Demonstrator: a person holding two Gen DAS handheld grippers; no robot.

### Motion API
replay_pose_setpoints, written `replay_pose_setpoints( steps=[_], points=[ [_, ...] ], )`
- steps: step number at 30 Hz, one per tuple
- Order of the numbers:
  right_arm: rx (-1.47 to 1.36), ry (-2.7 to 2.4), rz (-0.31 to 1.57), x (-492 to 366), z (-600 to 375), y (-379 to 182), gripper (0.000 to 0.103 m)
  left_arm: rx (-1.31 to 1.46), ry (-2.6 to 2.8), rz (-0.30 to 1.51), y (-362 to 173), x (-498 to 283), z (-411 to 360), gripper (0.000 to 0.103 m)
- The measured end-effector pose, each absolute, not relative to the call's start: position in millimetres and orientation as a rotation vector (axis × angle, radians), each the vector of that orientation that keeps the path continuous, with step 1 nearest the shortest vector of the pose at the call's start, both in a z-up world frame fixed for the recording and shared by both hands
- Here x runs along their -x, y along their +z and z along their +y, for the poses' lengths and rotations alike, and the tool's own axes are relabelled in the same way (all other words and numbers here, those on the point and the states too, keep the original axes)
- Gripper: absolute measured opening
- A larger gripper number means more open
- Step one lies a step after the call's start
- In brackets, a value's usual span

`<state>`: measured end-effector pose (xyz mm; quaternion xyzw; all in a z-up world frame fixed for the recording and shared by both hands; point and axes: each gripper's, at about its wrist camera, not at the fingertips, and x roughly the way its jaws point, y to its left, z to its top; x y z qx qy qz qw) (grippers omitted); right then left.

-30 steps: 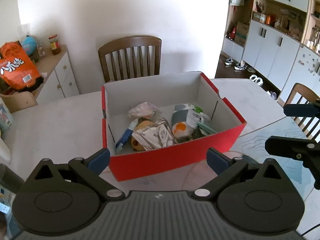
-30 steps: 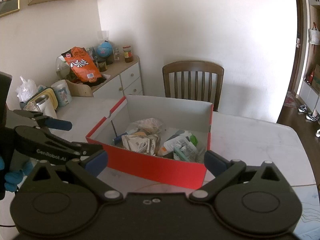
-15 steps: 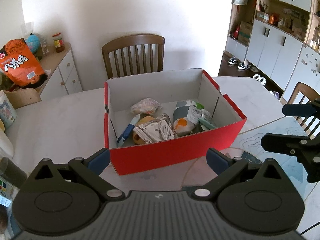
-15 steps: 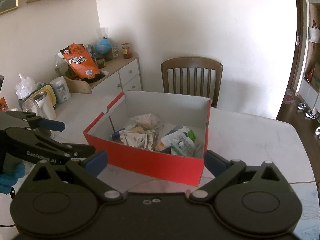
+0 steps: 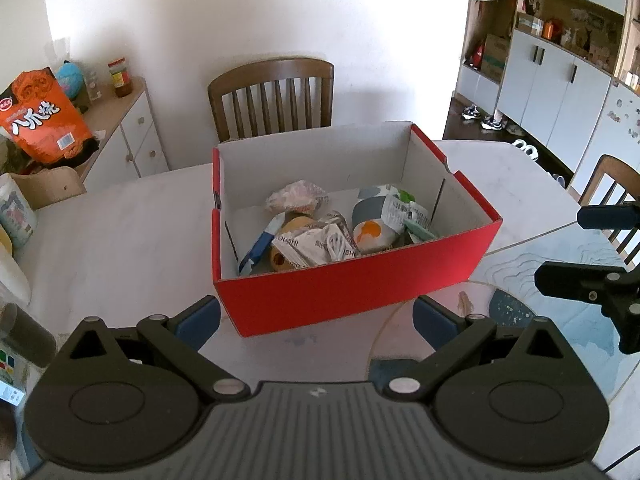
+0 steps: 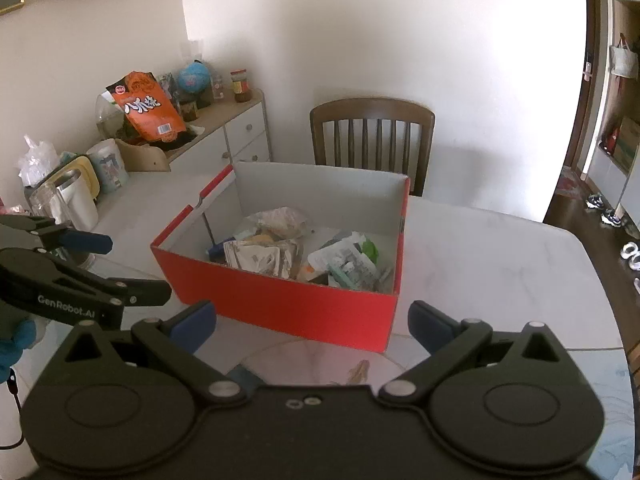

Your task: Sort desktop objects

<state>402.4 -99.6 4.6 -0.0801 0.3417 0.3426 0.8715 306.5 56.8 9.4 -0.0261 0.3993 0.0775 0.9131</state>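
Observation:
An open red cardboard box stands on the pale marble table. It holds several items: a crinkly white packet, a silver sachet, a brown tape roll, a blue-and-white tube and a white pouch with an orange spot. My left gripper hangs open just before the box's near wall, holding nothing. My right gripper is open and empty too, in front of the box's near right corner. Each gripper shows in the other's view, the right gripper and the left gripper.
A wooden chair stands behind the table, and another chair at the right edge. A sideboard on the left carries an orange snack bag, a jar and a globe. A kettle and cups stand at the table's left. A patterned mat lies under the grippers.
Both grippers have drawn back and up from the box, which now sits lower and smaller in both views. Both stayed open and empty.

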Motion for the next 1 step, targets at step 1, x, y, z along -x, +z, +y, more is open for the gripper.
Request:
replay_pose_setpoints(
  steps=[1],
  points=[
    [0.168, 0.715, 0.715, -402.5, -98.9, 4.3, 0.103, 0.057, 0.156, 0.825, 9.3, -306.2, 57.2, 0.103]
  ],
)
